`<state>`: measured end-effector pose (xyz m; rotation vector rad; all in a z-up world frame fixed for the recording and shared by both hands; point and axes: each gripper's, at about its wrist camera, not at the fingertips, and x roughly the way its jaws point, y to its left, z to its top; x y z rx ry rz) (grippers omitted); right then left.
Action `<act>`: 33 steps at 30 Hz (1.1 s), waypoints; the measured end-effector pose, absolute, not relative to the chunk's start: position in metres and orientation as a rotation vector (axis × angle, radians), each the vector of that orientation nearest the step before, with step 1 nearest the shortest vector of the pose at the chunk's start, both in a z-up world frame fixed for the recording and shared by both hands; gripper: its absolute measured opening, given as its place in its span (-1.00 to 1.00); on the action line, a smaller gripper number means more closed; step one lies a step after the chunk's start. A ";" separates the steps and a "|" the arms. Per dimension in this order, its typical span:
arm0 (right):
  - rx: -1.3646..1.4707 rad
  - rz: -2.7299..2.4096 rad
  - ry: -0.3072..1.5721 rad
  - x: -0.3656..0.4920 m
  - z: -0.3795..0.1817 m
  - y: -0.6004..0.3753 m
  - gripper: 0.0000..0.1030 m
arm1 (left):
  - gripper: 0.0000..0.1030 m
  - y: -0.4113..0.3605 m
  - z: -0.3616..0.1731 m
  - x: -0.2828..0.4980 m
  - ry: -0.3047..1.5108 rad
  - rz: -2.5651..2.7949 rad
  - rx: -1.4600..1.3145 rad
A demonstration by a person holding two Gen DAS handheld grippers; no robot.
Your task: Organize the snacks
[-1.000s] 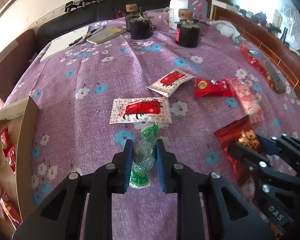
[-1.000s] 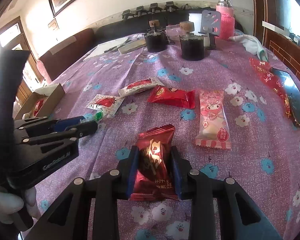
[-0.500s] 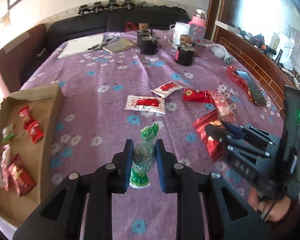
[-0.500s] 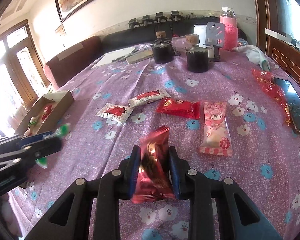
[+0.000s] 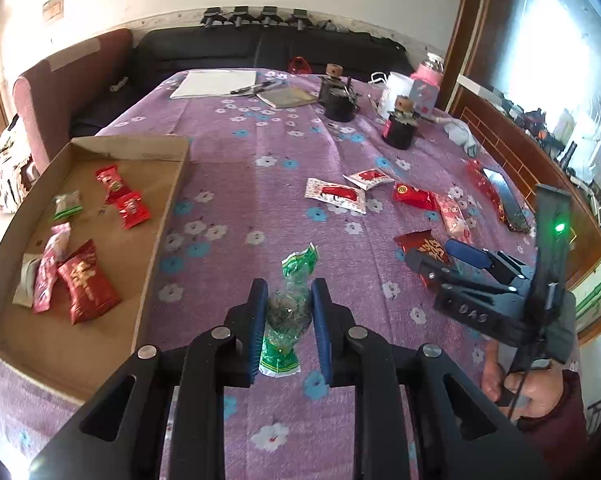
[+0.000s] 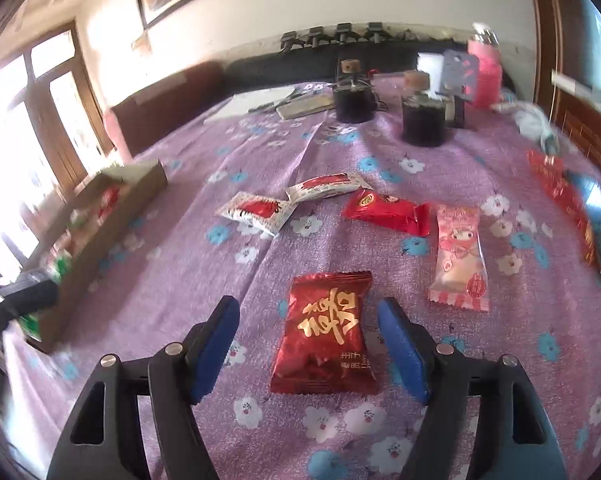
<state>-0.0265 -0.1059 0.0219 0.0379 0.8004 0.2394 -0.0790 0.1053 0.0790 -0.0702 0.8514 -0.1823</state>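
Tongs differ by hand. We find the left gripper [image 5: 288,322] clamped on a green candy [image 5: 286,312], held above the cloth [image 5: 236,184] just right of the box [image 5: 168,216]. The right gripper [image 6: 308,346] has just been opening; its pads stand clear of the red packet [image 6: 326,334] lying flat between them. Only the left view shows the box floor, with wrapped snacks to its left and bare card at its far end. Only the right view shows the pink packet [image 6: 460,258] whole, near the red packet's right. We note open cloth between box and packets.
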 end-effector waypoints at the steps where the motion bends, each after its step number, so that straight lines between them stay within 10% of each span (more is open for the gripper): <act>1: 0.013 0.238 0.805 -0.027 0.021 -0.101 0.39 | -0.62 0.109 0.079 -0.082 0.849 -0.181 -0.078; 5: -0.005 0.212 0.861 -0.019 0.013 -0.098 -0.18 | -0.62 0.129 0.083 -0.092 0.837 -0.167 -0.113; 12: -0.017 0.162 0.892 -0.025 0.015 -0.097 -0.41 | -0.62 0.182 0.090 -0.111 0.800 -0.113 -0.201; 33: -0.087 0.566 0.868 -0.034 0.088 0.090 -0.47 | -0.62 0.291 0.051 -0.084 0.881 0.075 -0.338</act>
